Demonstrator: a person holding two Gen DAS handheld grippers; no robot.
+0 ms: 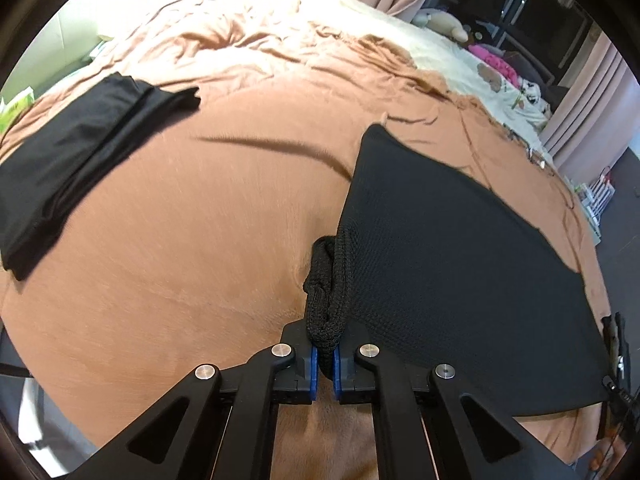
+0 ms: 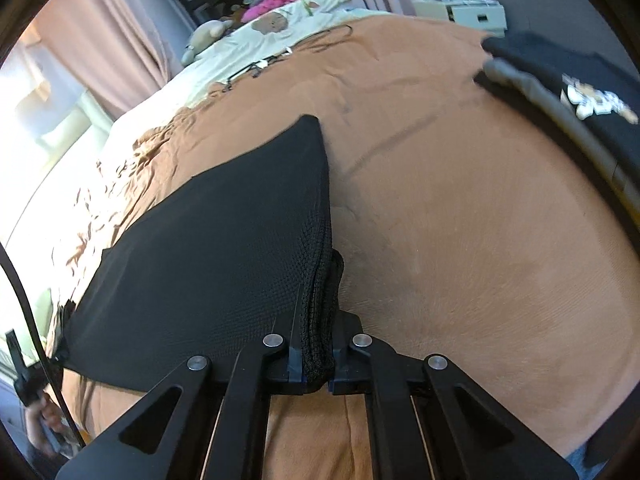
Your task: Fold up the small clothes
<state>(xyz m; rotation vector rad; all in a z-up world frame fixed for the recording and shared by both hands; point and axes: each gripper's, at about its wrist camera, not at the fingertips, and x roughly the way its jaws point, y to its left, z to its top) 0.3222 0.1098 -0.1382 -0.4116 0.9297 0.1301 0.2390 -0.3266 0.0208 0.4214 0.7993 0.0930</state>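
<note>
A black mesh garment (image 1: 460,264) is stretched flat just above the brown bedspread (image 1: 180,240), held at its two near corners. My left gripper (image 1: 326,356) is shut on the bunched left corner, whose thick hem loops up between the blue pads (image 1: 313,364). In the right wrist view the same garment (image 2: 208,264) spreads to the left, and my right gripper (image 2: 316,360) is shut on its folded right corner. The far edge of the garment lies on the bedspread (image 2: 460,240).
A folded black garment (image 1: 76,148) lies at the left of the bed. A stack of clothes with a printed black top (image 2: 576,96) sits at the right edge. Cream bedding with a plush toy (image 2: 208,36), cables (image 2: 320,40), curtains and a white drawer unit (image 2: 472,16) lie beyond.
</note>
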